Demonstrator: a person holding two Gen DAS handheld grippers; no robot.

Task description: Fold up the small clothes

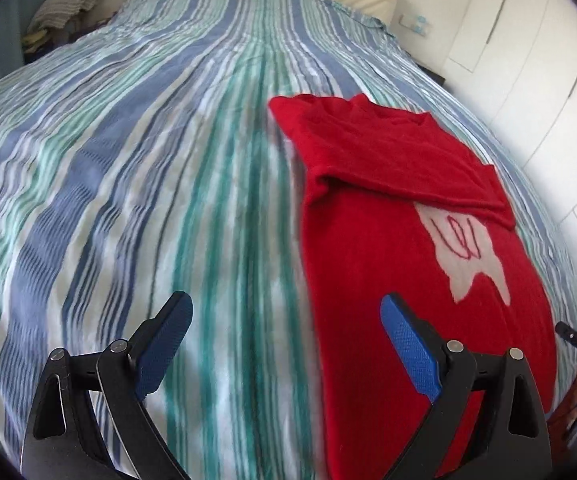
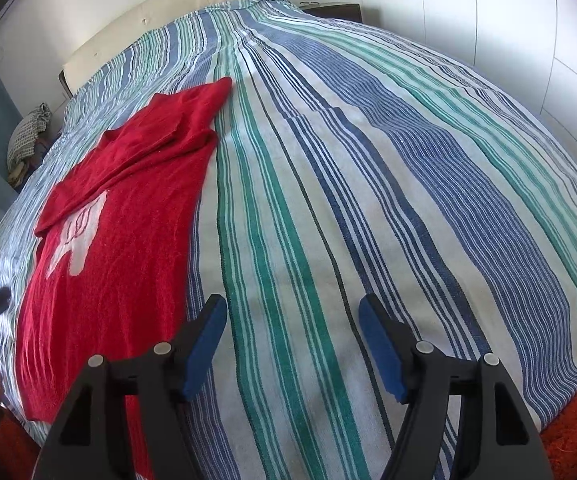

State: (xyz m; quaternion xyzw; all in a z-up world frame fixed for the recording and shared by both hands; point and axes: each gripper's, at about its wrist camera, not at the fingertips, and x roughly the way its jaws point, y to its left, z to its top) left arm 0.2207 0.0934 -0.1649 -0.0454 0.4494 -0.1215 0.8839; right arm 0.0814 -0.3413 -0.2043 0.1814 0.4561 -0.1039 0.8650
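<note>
A red sweater (image 1: 388,208) lies flat on a bed covered by a striped bedspread (image 1: 148,160) in blue, green and white. One sleeve is folded across the sweater's chest, partly covering a pale knitted motif (image 1: 468,252) on its front. The left gripper (image 1: 286,344) hangs over the sweater's left edge: its fingers (image 1: 408,352) are spread wide with nothing between them, one above the red knit and the other above bare bedspread beside the sweater. The right gripper (image 2: 292,344) hovers just off the sweater's right edge, over the stripes, its fingers (image 2: 204,348) also spread apart and empty. Beyond the sweater's collar end stands a cream headboard (image 2: 160,16), with white wardrobe doors (image 2: 488,20) to the side of it
</note>
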